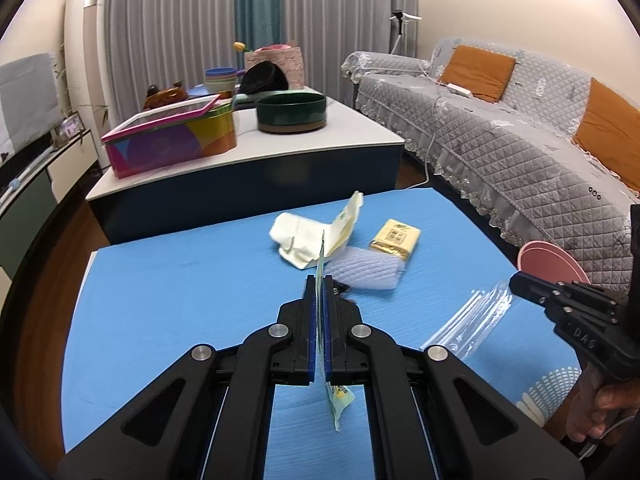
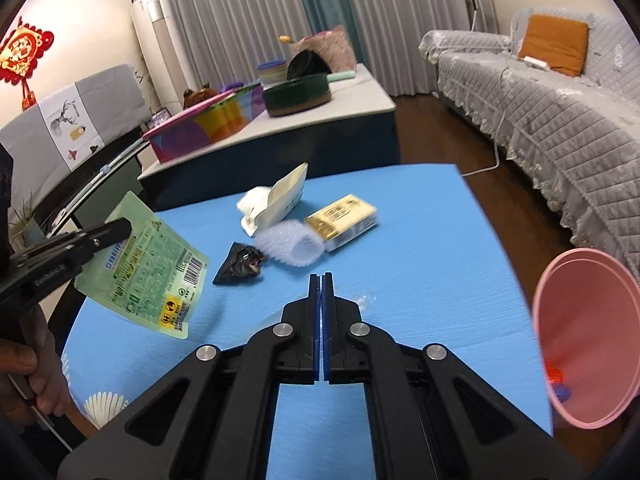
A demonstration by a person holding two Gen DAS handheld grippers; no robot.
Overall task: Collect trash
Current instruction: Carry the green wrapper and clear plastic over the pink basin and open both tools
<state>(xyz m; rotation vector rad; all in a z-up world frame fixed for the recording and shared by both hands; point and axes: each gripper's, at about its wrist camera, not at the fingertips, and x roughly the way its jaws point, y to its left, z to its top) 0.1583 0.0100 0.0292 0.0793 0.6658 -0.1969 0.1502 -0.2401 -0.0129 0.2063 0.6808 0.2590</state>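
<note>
On the blue table mat (image 1: 180, 300) the trash lies clustered toward twelve o'clock from my grippers: a cream torn packet (image 1: 316, 236), a gold box (image 1: 394, 239), a white foam net sleeve (image 1: 366, 270) and, in the right wrist view, a dark crumpled wrapper (image 2: 240, 266). My left gripper (image 1: 319, 280) is clamped on a green printed wrapper (image 2: 148, 260), held clear of the mat. My right gripper (image 2: 321, 278) has its fingers pressed together on a clear plastic bag (image 1: 468, 320), whose edge barely shows past the tips. At three o'clock a pink bin (image 2: 588, 320) stands just beside the mat, its rim cut off by the frame. Beyond, a low white table (image 1: 360, 132) carries a colourful tin (image 1: 172, 140) and a green bowl (image 1: 291, 112); a grey quilted sofa (image 1: 520, 120) runs along the right. Print on the packets is too small to read.
</note>
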